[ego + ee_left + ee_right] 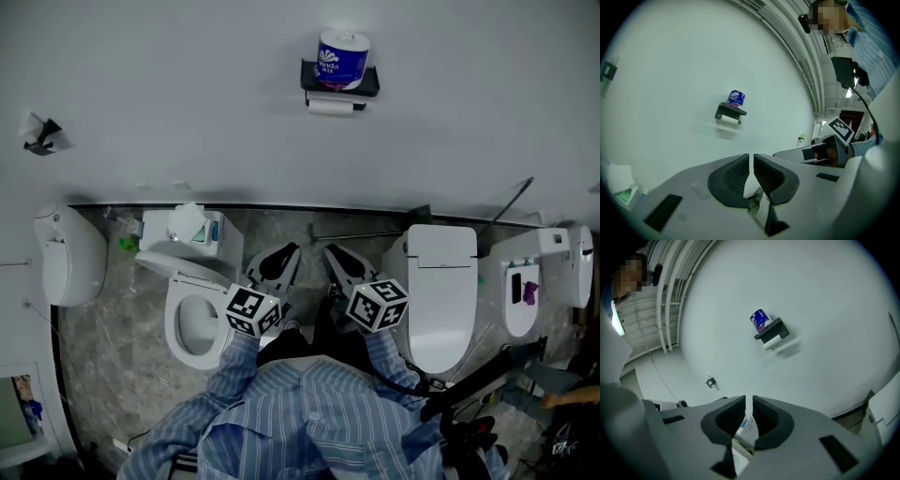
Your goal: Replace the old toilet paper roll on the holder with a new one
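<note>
A black wall holder carries a new roll in a blue wrapper on its top shelf, and the white old roll hangs just under it. Both grippers are low and well short of the wall, side by side in front of the person's striped shirt. My left gripper is shut and empty; my right gripper is shut but for a thin slit, also empty. The left gripper view has the holder and blue roll far off above its jaws. From the right gripper, the holder sits high and to the right.
An open-seat toilet with a tissue box on its tank stands low left. A closed-lid toilet is at the right, with white fixtures at the far left and far right. A small black hook is on the wall.
</note>
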Demonstrator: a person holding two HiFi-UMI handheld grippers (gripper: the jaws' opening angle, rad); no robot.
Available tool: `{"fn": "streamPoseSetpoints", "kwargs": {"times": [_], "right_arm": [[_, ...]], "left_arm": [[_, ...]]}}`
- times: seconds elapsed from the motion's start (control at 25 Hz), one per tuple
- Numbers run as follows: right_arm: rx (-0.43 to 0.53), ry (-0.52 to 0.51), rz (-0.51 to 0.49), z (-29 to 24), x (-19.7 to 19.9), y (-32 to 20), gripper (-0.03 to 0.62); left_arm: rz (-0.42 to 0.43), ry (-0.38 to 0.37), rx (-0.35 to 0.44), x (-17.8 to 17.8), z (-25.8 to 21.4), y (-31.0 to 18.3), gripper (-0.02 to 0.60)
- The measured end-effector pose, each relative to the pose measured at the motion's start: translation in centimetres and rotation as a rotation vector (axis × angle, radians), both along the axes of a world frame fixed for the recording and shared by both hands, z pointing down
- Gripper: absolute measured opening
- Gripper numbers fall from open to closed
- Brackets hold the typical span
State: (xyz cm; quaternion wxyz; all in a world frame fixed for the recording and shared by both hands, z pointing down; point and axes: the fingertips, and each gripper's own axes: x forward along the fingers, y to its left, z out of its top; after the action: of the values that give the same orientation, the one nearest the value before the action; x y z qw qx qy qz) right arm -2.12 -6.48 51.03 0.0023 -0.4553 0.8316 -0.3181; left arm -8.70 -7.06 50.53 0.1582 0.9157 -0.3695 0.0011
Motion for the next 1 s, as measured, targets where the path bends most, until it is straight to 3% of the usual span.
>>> {"fn": "streamPoseSetpoints", "kwargs": {"times": [0.24, 0.68, 0.88, 1.0], "right_arm": [[0.034, 0.015, -0.08, -1.6, 2.8, -5.4, 0.049], [0.067, -0.002, -0.215, -2.6, 7.5, -12.2, 0.049], [0.066, -0.024, -0.227, -2.5, 9.0, -14.2, 0.049], [0.065, -0.039, -0.222, -2.5, 9.5, -15.2, 0.049]], "left_arm": [[-0.1, 0.005, 0.019, 2.5, -1.2, -4.9, 0.009], [-0.199, 0.003, 0.028, 8.1, -1.8, -10.8, 0.011], [-0.214, 0.019, 0.001, 9.1, -1.7, -12.6, 0.017], [-0.208, 0.056, -0.025, 9.4, -2.0, -13.6, 0.065]]}}
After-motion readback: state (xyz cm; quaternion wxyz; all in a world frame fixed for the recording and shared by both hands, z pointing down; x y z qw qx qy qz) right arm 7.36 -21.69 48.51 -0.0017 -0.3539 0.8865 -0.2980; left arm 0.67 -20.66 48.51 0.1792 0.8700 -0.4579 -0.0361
